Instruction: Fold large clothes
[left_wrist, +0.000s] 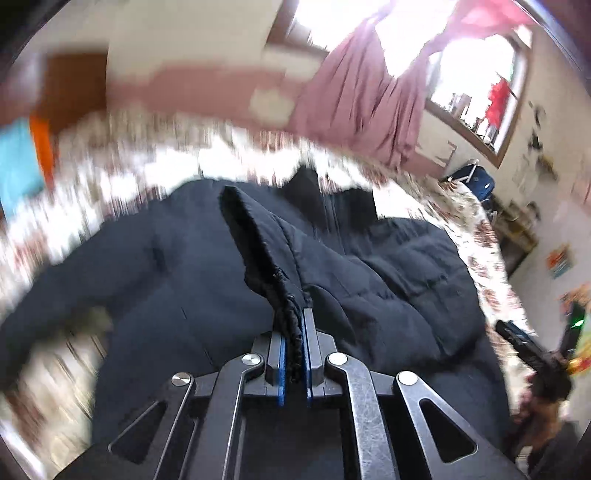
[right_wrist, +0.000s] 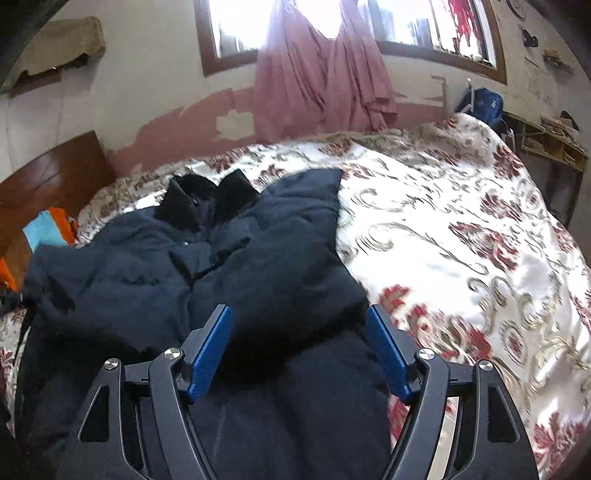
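A large dark navy padded jacket (right_wrist: 258, 258) lies spread on a floral bedspread (right_wrist: 443, 221), its black collar (right_wrist: 207, 199) pointing toward the far wall. In the left wrist view my left gripper (left_wrist: 295, 314) is shut on the gathered black cuff of a sleeve (left_wrist: 258, 240), which rises from the blue pads and hangs above the jacket body (left_wrist: 166, 258). In the right wrist view my right gripper (right_wrist: 301, 321) is open and hovers over the jacket's near right part. Dark fabric shows between its blue pads (right_wrist: 212, 350), but they do not press on it.
A wooden headboard (right_wrist: 55, 177) stands at the left, with orange and light blue cloth (right_wrist: 48, 229) beside it. Pink curtains (right_wrist: 317, 74) hang from the window behind the bed. A wooden shelf (right_wrist: 554, 144) stands at the far right. Bare bedspread lies to the jacket's right.
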